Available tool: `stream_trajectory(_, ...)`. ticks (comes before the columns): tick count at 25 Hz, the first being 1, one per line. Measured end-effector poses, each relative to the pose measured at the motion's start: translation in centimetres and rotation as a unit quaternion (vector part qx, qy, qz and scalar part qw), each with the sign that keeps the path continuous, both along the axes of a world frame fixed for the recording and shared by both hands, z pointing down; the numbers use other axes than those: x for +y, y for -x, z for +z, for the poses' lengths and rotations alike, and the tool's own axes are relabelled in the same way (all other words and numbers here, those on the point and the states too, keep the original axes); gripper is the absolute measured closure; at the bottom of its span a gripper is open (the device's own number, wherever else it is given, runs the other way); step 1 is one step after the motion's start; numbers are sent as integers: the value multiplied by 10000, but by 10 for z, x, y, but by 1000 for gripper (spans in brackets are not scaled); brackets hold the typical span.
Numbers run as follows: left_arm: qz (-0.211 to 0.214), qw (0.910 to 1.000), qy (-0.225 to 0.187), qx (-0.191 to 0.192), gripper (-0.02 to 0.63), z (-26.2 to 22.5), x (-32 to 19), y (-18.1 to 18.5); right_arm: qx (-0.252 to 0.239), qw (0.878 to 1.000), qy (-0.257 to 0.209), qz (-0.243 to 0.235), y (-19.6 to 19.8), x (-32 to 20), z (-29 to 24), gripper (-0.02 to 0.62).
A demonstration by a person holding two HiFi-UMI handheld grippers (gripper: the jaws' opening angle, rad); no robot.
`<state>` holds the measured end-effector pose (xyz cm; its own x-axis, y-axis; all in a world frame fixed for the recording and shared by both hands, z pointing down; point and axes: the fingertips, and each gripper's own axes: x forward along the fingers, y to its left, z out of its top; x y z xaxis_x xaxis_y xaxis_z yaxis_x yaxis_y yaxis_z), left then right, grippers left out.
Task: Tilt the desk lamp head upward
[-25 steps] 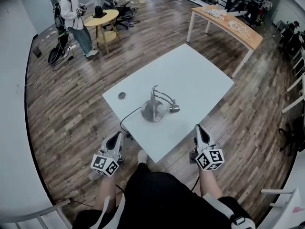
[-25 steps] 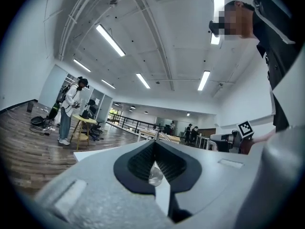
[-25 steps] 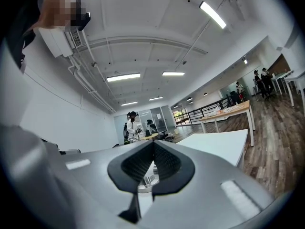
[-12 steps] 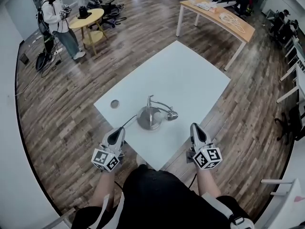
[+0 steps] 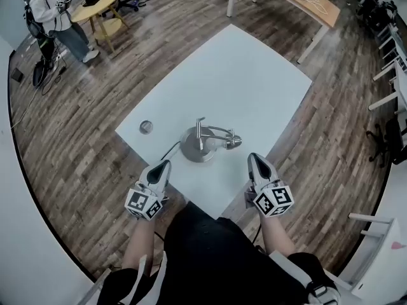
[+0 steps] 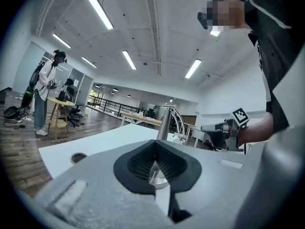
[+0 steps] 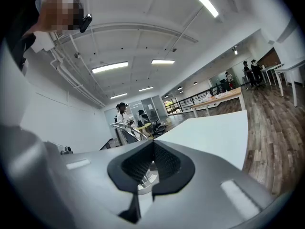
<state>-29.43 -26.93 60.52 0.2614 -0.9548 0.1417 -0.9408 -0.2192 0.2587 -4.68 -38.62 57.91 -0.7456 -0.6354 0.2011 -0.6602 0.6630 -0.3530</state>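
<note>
- The desk lamp (image 5: 203,140) stands near the front edge of the white surface (image 5: 254,75). It has a round base (image 5: 189,154), an upright post and thin curved arms.
- Its lamp head (image 5: 231,142) sits low at the right of the base (whether it touches the surface cannot be told).
- A dark cord (image 5: 169,152) runs from the base toward the near left edge of the surface.
- The left gripper (image 5: 165,165) hovers at the front edge, left of the lamp and apart from it. Its jaws are pressed together with nothing between them.
- The right gripper (image 5: 252,158) hovers at the front edge, right of the lamp, near the head but not touching it. Its jaws are likewise together and empty.
- A small round disc (image 5: 146,126) lies on the surface, left of the lamp.
- Far off at the upper left, a person (image 5: 54,21) stands on the wooden floor (image 5: 95,126) beside a round wooden table (image 5: 95,2).
</note>
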Motion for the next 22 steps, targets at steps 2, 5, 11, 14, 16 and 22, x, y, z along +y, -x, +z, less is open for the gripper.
stream_trajectory(2, 162, 9998, 108, -64, 607, 9, -7, -2, 43, 10000, 85, -5, 5, 1, 7, 593)
stream_trajectory(5, 437, 9985, 279, -147, 607, 21, -18, -8, 114, 9997, 200, -8, 8, 6, 18, 594)
stream_trajectory(11, 889, 9941, 529, -316, 607, 50, -40, -18, 219, 9989, 399, 75, 10, 15, 35, 594)
stream_trajectory(14, 1141, 9894, 710, -558, 598, 65, -51, -24, 264, 9986, 437, 129, 13, 16, 41, 594)
stream_trajectory(16, 1303, 9854, 772, -774, 528, 73, -58, -27, 282, 9984, 456, 185, 15, 16, 42, 594)
stream_trajectory(22, 2027, 9660, 821, -1379, 424, 95, -78, -39, 227, 9976, 479, 444, 17, 13, 39, 594)
